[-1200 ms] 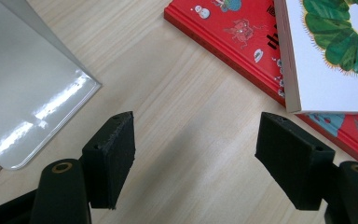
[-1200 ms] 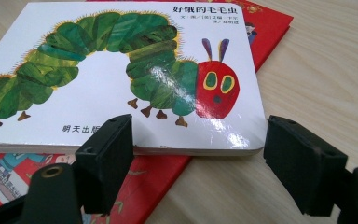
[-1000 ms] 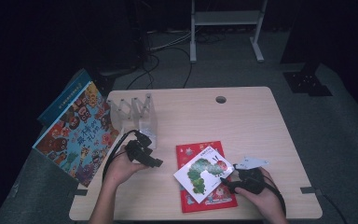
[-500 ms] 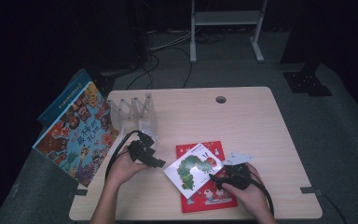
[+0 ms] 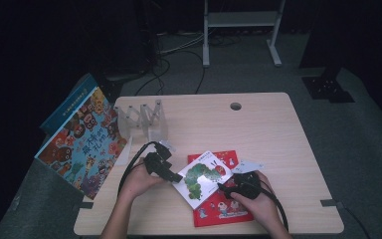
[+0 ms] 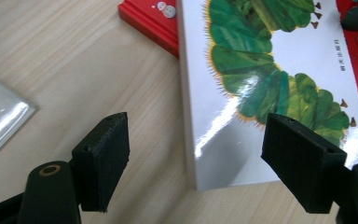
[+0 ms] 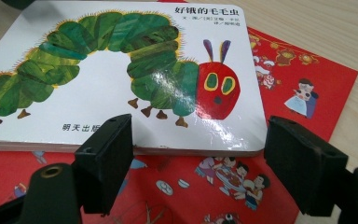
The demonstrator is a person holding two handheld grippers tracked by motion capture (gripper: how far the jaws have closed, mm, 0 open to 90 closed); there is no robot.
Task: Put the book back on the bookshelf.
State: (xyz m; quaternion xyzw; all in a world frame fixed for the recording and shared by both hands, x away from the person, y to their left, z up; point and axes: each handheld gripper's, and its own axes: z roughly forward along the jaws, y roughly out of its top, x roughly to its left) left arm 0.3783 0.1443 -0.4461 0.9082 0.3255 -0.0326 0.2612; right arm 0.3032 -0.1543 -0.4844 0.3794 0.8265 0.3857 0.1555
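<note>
The tabletop [image 5: 278, 129] is pale wood in a dark room. My caterpillar book [image 5: 202, 178] has slid left across the red book [image 5: 219, 209] since a second ago, nearing my left gripper [image 5: 171, 175], whose jaws have just widened, empty. My right gripper [image 5: 227, 189] jaws stand open beside its edge, gripping nothing.

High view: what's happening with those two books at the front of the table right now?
A person works a gripper in each hand on the white caterpillar board book, which lies partly on top of the flat red picture book on the light wooden table. The left gripper sits at the book's left corner, jaws open astride it and just opening wider. The right gripper faces the book's opposite edge, jaws open, not pressing it.
</note>
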